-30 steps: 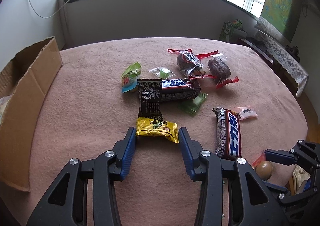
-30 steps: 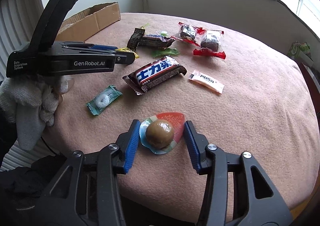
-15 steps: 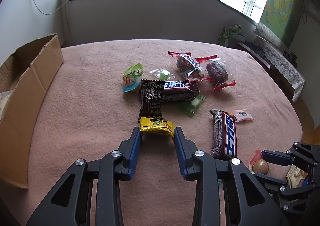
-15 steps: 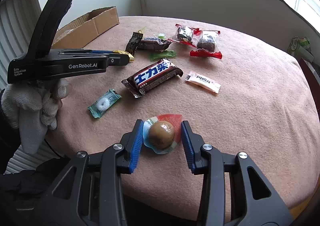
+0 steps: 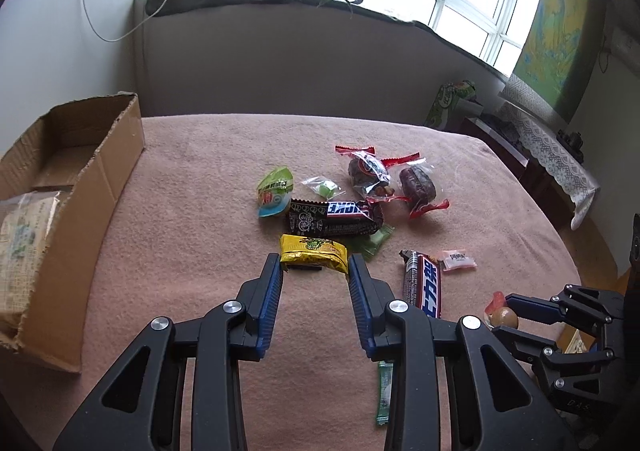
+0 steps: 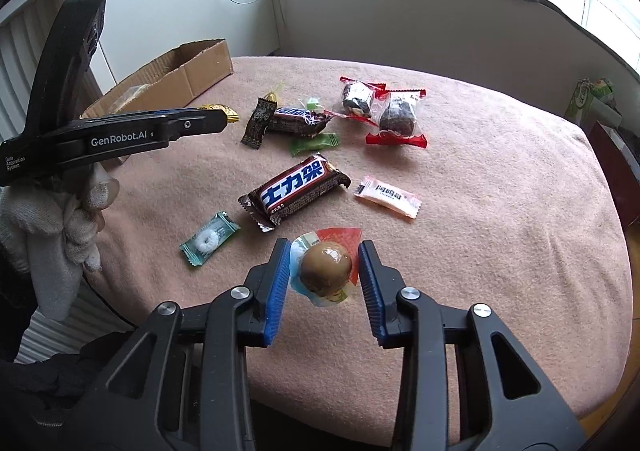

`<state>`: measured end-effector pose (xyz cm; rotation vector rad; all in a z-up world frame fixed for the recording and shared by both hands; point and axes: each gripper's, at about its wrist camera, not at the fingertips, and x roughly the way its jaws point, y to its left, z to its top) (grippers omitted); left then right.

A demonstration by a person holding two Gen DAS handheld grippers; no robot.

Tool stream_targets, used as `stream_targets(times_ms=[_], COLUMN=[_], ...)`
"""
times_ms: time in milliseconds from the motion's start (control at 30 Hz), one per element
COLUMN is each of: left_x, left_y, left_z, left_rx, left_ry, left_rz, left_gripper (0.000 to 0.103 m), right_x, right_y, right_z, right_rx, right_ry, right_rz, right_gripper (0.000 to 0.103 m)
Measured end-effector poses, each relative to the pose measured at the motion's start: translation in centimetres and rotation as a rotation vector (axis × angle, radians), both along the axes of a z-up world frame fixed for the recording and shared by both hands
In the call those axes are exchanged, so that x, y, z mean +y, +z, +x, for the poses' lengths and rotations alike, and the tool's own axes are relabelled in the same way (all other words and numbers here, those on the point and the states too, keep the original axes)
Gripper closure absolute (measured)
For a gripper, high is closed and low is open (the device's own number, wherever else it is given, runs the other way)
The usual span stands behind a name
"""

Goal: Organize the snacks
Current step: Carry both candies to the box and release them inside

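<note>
cardboard box (image 5: 72, 187) far left on pink blanket (image 5: 192, 211) | left gripper (image 5: 314, 265) clamped on yellow packet (image 5: 312, 251) | "SNICKERS" bar (image 5: 336, 217) behind | "士力架" bar (image 6: 296, 187) centre | right gripper (image 6: 324, 253) pads touching wrapped egg (image 6: 326, 267), grip unclear

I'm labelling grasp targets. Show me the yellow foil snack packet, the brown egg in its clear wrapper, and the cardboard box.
Yellow foil snack packet (image 5: 313, 253), left wrist view, middle of its face.
Brown egg in clear wrapper (image 6: 326, 269), right wrist view, egg's centre.
Cardboard box (image 5: 120, 149), left wrist view, right wall.
</note>
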<state>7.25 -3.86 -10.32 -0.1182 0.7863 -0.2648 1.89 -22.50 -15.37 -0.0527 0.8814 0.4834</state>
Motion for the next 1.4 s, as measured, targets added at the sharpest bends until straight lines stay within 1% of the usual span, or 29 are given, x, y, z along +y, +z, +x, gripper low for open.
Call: stream_targets(times_ms=[133,300,433,633,833,1000,1133,1267,1400], left_x=[0.6,2.2,3.8,6.9,10.4,13.6,16.1,18.2,19.9], left_y=[1.2,2.3,3.2,4.4,5.1,5.1,4.7,4.1,3.5], left_z=[-0.3,-1.0,-1.6,-2.6,-3.3,-4.0,-4.5,-5.2,-5.4], left_rx=[-0.031,-0.062,-0.087,-0.12,-0.14,-0.147,-0.141,-0.13,-0.112], left_ry=[0.017,0.05,0.082,0.15,0.233,0.311,0.371,0.429,0.468], left_rz=[-0.006,-0.022,-0.028,-0.03,-0.03,-0.024,-0.021,-0.011,-0.005], left_gripper=[0.071,0.071,0.071,0.071,0.071,0.071,0.071,0.071,0.071], right_x=[0.3,1.3,3.0,6.7,11.6,16.3,19.9,23.6,26.4], right_y=[0.9,2.5,4.3,7.3,9.6,11.1,11.7,11.5,10.6], right_z=[0.4,1.2,2.2,4.4,6.7,8.8,10.5,12.5,14.2], right_rx=[-0.012,-0.059,-0.107,-0.178,-0.206,-0.217,-0.206,-0.183,-0.155], right_ry=[0.0,0.018,0.055,0.129,0.21,0.285,0.328,0.356,0.372], right_rz=[0.013,0.007,-0.001,0.007,0.043,0.063,0.076,0.074,0.061], right_gripper=[0.067,0.067,0.067,0.067,0.067,0.067,0.067,0.067,0.067])
